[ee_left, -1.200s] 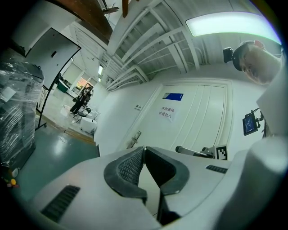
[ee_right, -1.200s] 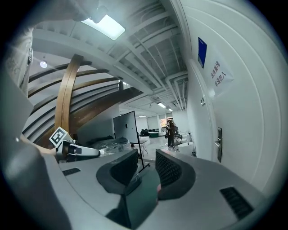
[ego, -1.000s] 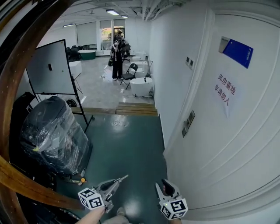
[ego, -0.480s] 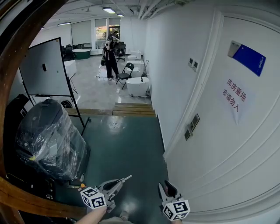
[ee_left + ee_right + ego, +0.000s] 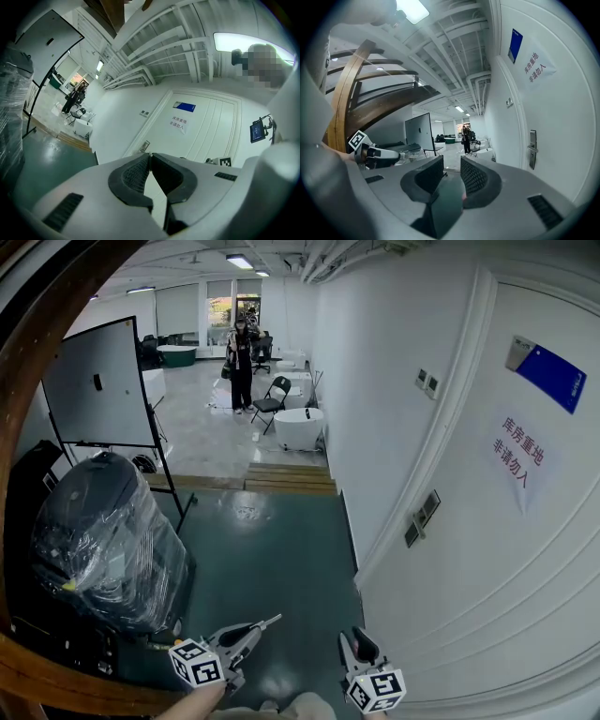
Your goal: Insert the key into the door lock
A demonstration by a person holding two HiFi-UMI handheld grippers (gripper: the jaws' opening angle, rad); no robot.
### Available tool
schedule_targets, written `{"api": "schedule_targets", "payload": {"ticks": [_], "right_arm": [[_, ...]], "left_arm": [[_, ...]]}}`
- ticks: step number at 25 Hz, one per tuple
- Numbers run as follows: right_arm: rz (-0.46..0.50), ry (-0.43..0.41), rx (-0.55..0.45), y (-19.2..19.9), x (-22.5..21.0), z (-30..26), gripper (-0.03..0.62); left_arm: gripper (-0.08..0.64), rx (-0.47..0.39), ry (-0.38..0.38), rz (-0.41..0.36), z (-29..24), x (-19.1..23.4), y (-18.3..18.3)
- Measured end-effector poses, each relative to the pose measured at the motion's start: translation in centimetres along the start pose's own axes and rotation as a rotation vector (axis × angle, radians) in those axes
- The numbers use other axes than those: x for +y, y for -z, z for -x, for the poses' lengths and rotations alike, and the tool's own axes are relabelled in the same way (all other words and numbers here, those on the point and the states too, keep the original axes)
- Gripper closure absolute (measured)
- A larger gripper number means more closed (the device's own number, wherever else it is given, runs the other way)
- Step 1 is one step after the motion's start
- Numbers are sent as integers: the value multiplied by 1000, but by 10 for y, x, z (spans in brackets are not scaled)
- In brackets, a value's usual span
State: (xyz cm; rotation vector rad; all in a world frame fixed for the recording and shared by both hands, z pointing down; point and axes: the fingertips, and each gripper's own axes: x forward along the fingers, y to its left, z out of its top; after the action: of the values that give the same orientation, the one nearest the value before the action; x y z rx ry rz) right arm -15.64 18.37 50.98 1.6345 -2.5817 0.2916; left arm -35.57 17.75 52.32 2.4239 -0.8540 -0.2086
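1. Clamping a thin key point(image 5: 271, 621), the left tool point(image 5: 253, 627) sits at 7 o'clock in the head view. The right tool point(image 5: 359, 644) is at 6 o'clock, and the door lock point(image 5: 422, 517) at 3 o'clock on the white door point(image 5: 506, 559).
2. Left gripper view: jaw tips meet, with the lock just above at 12 o'clock.
3. Right gripper view: jaws narrowly apart, empty; lock at 3 o'clock.

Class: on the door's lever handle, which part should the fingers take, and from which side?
Probably the lever handle's free horizontal bar, away from its upright plate, one finger above and one below, approaching from the room side, square to the door. The bar stands proud of the door; the plate lies flat, offering no hold.
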Motion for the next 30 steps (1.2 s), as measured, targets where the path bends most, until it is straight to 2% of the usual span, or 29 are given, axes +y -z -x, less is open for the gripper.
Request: {"api": "schedule_targets", "payload": {"ticks": [5, 10, 15, 24, 30], "right_arm": [[10, -4, 46, 14, -5, -11, 472], [2, -28, 28, 1, -17, -28, 472], [11, -42, 26, -7, -38, -43, 472], [3, -5, 13, -38, -113, -41, 472], [-7, 27, 7, -33, -156, -33, 472]], "left_arm": [[529, 5, -23, 13, 1, 7, 2], [529, -6, -24, 4, -15, 11, -1], [529, -11, -66, 25, -33, 27, -4], [529, -6, -44, 26, -100, 6, -19], [529, 3, -34, 30, -126, 0, -6]]}}
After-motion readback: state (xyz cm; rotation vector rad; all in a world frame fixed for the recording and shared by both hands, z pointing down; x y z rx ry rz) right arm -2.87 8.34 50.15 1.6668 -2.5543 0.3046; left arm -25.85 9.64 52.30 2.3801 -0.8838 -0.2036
